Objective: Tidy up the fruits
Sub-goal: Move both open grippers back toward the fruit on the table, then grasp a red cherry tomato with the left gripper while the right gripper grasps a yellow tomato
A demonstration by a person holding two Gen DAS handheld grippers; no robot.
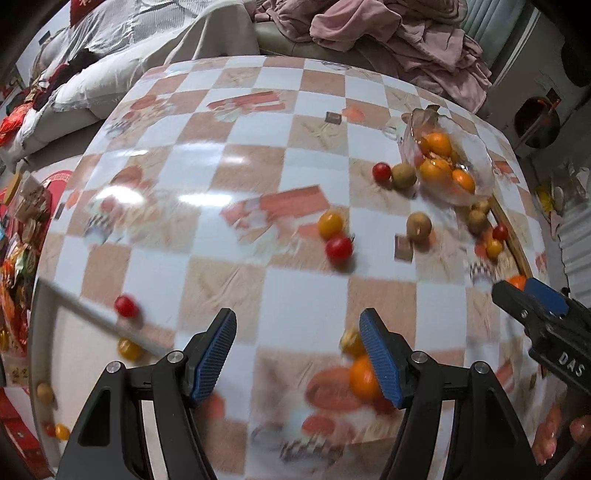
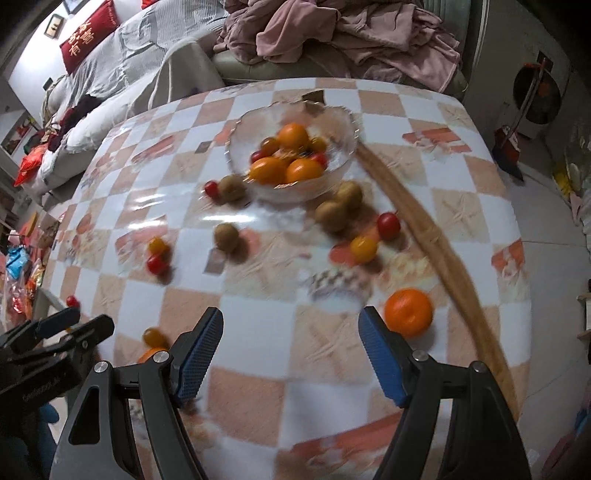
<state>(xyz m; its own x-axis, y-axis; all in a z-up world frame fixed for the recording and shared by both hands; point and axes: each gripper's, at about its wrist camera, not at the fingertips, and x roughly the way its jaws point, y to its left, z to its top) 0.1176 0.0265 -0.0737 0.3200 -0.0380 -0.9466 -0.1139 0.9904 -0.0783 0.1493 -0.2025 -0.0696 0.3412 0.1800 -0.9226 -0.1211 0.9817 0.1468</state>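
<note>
A clear glass bowl (image 2: 343, 122) holding oranges and small tomatoes stands at the far side of the checkered table; it also shows in the left wrist view (image 1: 480, 173). Loose fruit lies around it: brown longans (image 2: 332, 215), red tomatoes (image 2: 388, 225), yellow tomatoes (image 2: 364, 249). An orange (image 2: 408, 313) lies just right of my right gripper (image 2: 291, 354), which is open and empty. My left gripper (image 1: 297, 356) is open and empty; an orange (image 1: 364, 378) and a yellow tomato (image 1: 351, 341) lie behind its right finger. A red tomato (image 1: 339, 248) and a yellow one (image 1: 330, 224) lie ahead.
A curved wooden strip (image 2: 424, 229) lies along the table's right side. A sofa with pink clothes (image 2: 332, 33) and a grey blanket (image 2: 140, 48) stands behind the table. Snack packets (image 1: 14, 266) and small fruit (image 1: 125, 305) lie at the left edge.
</note>
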